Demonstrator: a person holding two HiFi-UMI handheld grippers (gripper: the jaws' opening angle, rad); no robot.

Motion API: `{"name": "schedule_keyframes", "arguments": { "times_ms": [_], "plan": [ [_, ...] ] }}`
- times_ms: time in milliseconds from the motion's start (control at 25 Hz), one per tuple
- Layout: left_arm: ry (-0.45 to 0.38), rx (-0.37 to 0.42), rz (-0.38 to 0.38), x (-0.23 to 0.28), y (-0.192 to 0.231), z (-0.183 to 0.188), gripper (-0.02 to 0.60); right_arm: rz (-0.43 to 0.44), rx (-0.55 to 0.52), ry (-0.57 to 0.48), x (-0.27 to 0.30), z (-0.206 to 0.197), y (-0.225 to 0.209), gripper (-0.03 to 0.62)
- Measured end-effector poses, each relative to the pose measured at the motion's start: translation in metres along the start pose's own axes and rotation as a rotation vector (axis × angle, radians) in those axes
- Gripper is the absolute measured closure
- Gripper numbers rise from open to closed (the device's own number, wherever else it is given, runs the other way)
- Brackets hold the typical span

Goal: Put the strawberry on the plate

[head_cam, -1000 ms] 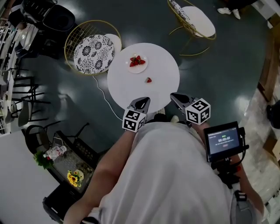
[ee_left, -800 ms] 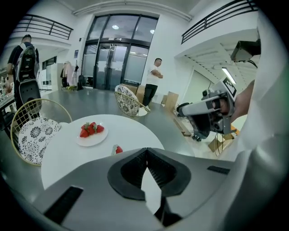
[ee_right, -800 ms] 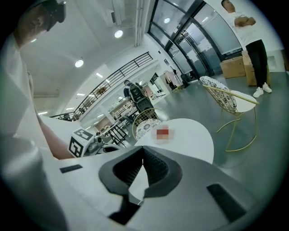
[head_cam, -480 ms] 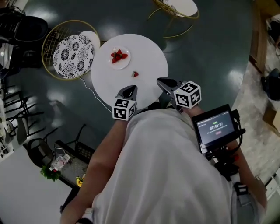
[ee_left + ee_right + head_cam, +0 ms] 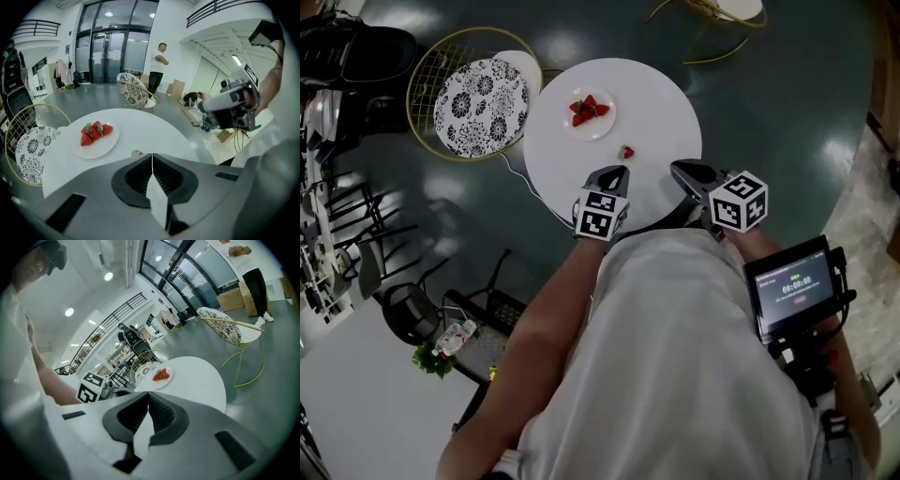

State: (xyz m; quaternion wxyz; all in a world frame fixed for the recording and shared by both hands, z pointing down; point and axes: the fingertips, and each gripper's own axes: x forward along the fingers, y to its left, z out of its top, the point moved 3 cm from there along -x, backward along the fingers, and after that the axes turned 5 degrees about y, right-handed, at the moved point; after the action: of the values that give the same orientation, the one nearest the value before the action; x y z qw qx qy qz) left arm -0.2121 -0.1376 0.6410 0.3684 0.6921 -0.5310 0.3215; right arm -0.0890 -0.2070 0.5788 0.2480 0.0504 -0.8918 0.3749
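A small white plate [image 5: 605,124] with several strawberries [image 5: 588,109] sits on the far left part of the round white table [image 5: 661,103]. One lone strawberry [image 5: 626,152] lies on the bare tabletop nearer me. My left gripper [image 5: 616,174] hangs over the table's near edge, just short of that berry, jaws shut and empty. In the left gripper view the lone strawberry [image 5: 137,153] peeks out just beyond the left gripper [image 5: 152,155], with the plate [image 5: 108,143] further left. My right gripper [image 5: 679,171] is also shut and empty, at the near right rim.
A wire chair with a patterned cushion [image 5: 480,94] stands left of the table, another chair [image 5: 712,11] beyond it. A screen device [image 5: 794,286] rides by my right arm. A low rack with flowers [image 5: 441,349] is at lower left. A person [image 5: 160,61] stands far off.
Both grippers have come forward and down towards the table. The left one now reaches over the near rim, closer to the lone strawberry. Both stayed shut.
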Motion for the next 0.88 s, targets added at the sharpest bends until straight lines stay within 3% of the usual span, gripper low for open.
{"name": "schedule_keyframes", "arguments": {
  "times_ms": [800,880],
  "plan": [
    [0.088,0.084,0.028,0.018,0.015,0.014,0.569,-0.043,0.068,-0.013,-0.007,-0.001,-0.004,0.586],
    [0.101,0.093,0.032,0.021,0.019,0.016,0.505,-0.046,0.068,-0.016,-0.007,0.000,-0.005,0.586]
  ]
}}
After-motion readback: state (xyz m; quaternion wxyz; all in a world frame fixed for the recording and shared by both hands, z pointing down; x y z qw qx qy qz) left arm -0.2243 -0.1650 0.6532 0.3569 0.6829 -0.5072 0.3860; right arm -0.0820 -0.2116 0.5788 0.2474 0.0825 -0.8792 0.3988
